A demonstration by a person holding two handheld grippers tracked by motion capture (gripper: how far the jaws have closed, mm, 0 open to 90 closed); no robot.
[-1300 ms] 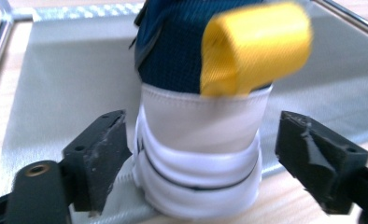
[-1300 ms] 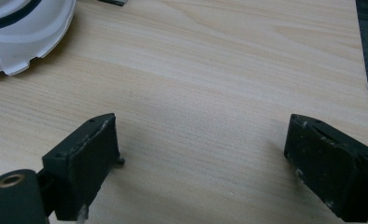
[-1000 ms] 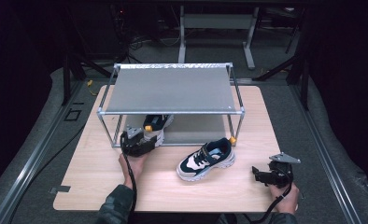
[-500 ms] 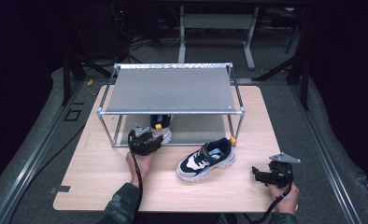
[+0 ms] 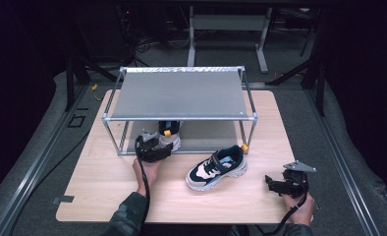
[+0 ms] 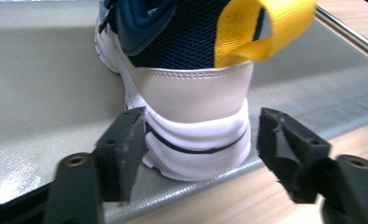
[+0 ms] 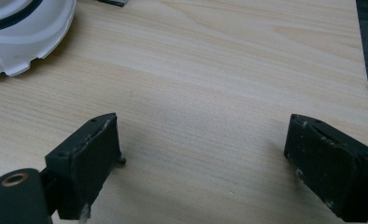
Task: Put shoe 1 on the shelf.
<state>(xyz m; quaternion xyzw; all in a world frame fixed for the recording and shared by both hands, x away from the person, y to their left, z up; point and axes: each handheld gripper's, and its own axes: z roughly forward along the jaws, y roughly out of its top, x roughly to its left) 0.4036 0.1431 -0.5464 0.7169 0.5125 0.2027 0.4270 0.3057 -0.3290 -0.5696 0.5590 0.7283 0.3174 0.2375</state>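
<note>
A navy and white shoe point(image 5: 169, 135) stands on the lower grey shelf point(image 5: 211, 133) of a metal rack, with its heel and yellow pull loop point(image 6: 261, 28) toward me. My left gripper point(image 5: 157, 143) sits at that heel. In the left gripper view the white heel point(image 6: 196, 140) lies between the jaws of my left gripper point(image 6: 198, 144), which have just been opening, and a gap shows at the right jaw. A matching shoe point(image 5: 216, 167) lies on the wooden table. My right gripper point(image 5: 272, 184) rests open near the front right, and in its own view my right gripper point(image 7: 201, 158) holds nothing.
The rack's top shelf point(image 5: 181, 93) hangs over the back half of the table point(image 5: 98, 196). Its front posts point(image 5: 254, 129) stand close to the loose shoe. That shoe's white sole point(image 7: 23, 32) lies ahead and to the left of the right gripper's jaws.
My left gripper has shifted a little to the right at the front of the lower shelf, and the shoe there now sits straighter. The right gripper has kept still.
</note>
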